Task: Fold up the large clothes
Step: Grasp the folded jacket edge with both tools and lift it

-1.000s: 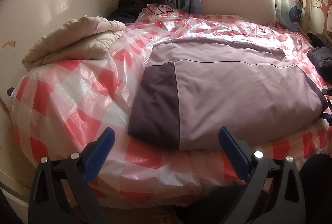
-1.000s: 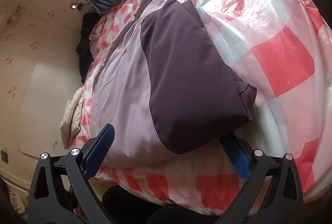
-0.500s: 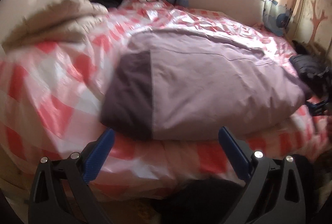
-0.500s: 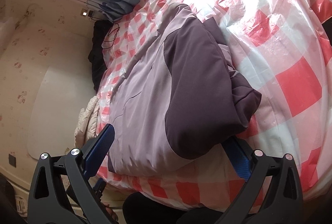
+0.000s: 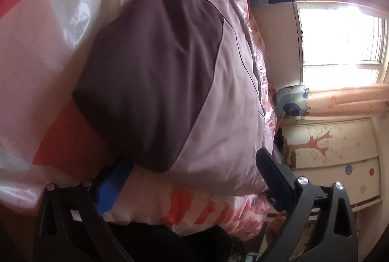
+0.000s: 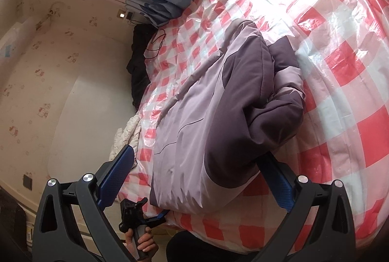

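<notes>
Our worry is that the bulky two-tone purple padded jacket (image 6: 218,121), lying part-folded near the bed's front edge on the slick red-and-white checked plastic sheet (image 6: 345,67), slides or springs open if we lift only its top layer. Both the left claw (image 5: 194,164) and right claw (image 6: 197,164) stand wide open, gripping nothing, each with one finger tucked at the jacket's edge.

The left wrist view now lies rolled on its side — the window, at the top of the frame a second ago, sits at the right edge. The left tongs (image 5: 194,169) have moved in against the near edge of the lilac jacket (image 5: 218,121), one blue finger (image 5: 114,181) now tucked under its dark panel. In the right wrist view the jacket's right side, flat before, is lifted and bunched over the right tongs (image 6: 201,179) — more of the checked bed cover (image 6: 340,43) shows at the right.
</notes>
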`<control>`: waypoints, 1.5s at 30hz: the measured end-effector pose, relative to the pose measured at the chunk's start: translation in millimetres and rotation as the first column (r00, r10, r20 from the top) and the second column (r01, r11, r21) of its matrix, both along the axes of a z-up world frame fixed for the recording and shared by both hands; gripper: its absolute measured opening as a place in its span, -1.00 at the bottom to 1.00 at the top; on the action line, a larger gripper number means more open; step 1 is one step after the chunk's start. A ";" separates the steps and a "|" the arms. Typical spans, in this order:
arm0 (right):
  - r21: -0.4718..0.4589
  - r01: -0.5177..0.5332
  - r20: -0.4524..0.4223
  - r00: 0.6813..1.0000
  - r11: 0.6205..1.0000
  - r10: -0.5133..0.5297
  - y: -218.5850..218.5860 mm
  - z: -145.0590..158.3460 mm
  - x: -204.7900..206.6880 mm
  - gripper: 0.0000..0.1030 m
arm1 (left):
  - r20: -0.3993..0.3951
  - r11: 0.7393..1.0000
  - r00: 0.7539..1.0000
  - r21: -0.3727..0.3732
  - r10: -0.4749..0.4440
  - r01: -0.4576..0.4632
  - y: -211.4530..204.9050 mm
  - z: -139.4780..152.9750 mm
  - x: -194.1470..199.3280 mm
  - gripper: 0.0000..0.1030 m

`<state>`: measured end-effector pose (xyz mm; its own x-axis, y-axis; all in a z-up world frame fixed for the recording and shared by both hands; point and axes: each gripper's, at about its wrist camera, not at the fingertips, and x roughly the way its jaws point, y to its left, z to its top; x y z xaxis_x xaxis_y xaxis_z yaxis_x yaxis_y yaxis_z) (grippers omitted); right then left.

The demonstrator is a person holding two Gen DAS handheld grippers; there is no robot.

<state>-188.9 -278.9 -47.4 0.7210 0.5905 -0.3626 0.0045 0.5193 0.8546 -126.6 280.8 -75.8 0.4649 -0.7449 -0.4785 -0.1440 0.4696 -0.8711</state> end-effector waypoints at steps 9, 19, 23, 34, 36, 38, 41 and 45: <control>-0.017 0.010 -0.104 0.995 1.000 -0.012 -12.3 -42.7 -13.3 0.89 | 0.027 1.000 1.000 0.013 -0.009 0.009 -21.1 16.9 3.3 0.86; -0.061 -0.014 -0.228 0.974 0.998 -0.001 -3.8 -76.6 10.1 0.89 | 0.048 1.000 0.999 0.021 -0.011 0.010 -23.8 30.1 16.2 0.86; 0.014 0.047 -0.229 0.972 0.999 -0.043 -5.7 -96.3 19.4 0.89 | -0.067 0.999 0.997 0.037 -0.036 0.038 -27.8 1.9 38.7 0.86; 0.158 0.061 -0.047 0.997 0.986 -0.054 -21.1 -104.9 30.4 -0.17 | -0.070 0.994 0.994 0.082 0.085 -0.079 -25.7 3.8 60.2 0.45; 0.144 0.048 -0.021 0.999 0.988 -0.046 -22.5 -98.3 31.4 -0.27 | -0.021 0.990 0.998 0.132 0.053 -0.050 -34.9 19.7 62.2 0.14; 0.108 0.036 0.025 0.999 0.994 -0.039 -21.9 -81.2 27.4 -0.34 | 0.015 0.987 0.999 0.160 0.033 -0.035 -41.6 35.1 61.6 -0.08; 0.044 0.029 0.120 0.992 0.999 -0.034 -22.1 -44.3 8.4 -0.35 | 0.097 0.988 0.995 0.154 -0.012 -0.003 -50.3 61.3 53.4 -0.25; -0.035 0.051 0.188 0.981 0.998 -0.043 -31.5 -12.2 -39.0 -0.36 | 0.150 0.988 0.985 0.146 -0.081 0.059 -74.1 75.7 35.9 -0.28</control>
